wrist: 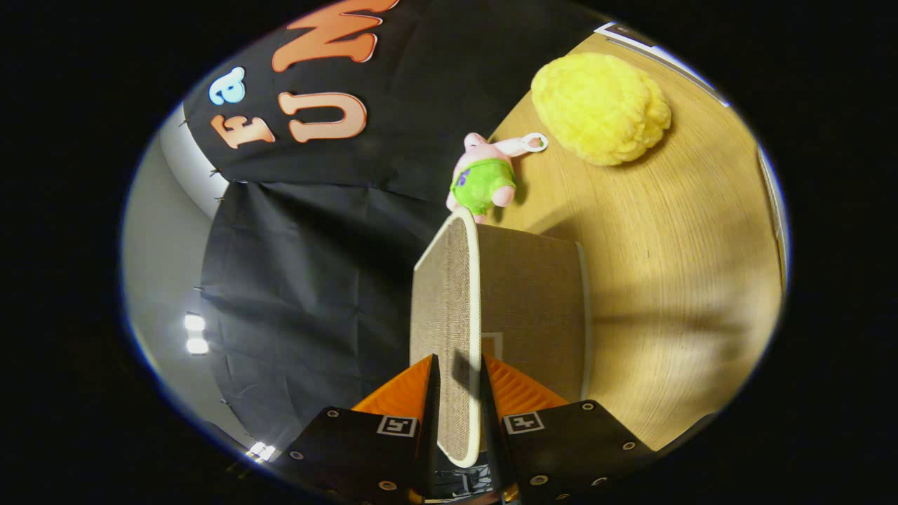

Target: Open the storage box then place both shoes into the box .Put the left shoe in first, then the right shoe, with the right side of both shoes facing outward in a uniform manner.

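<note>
Pinching the box lid point(449, 308) edge-on, fingers point(429, 393) clamped; lid runs straight ahead.

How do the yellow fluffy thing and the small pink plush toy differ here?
The yellow fluffy thing is far larger than the pink plush toy. It is one colour and a rounded lump; the toy is pink with a green garment, has limbs, and carries a white ring. Both lie on the wooden table, beyond the box lid clamped in the gripper.
</note>
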Tool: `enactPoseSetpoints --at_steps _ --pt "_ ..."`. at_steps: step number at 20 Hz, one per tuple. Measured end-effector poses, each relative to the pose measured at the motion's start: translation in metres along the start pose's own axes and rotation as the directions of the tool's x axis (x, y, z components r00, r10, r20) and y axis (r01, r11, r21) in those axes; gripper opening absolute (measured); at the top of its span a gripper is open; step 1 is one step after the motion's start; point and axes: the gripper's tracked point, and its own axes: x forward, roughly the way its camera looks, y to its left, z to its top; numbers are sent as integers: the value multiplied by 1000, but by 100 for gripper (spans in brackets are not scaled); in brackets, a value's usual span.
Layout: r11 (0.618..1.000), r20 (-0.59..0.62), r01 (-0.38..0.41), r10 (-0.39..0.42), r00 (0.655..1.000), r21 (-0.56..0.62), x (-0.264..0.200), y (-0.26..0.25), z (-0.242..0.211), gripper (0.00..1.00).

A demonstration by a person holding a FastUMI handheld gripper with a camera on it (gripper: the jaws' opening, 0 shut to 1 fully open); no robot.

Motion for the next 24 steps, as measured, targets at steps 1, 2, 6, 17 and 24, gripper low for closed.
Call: enactPoseSetpoints --at_steps 1,2,6,17,24 --pt "1000 -14 -10 10 1000 11 2 4 -3 31" --pt "999 -21 -39 40 999 26 -2 13 -4 31" --pt "994 -34 -103 104 994 28 -6 48 -4 7" --pt "956 -61 -151 140 988 -253 40 214 -9 6" --pt "927 -116 -42 -1 993 -373 130 259 -43 9"
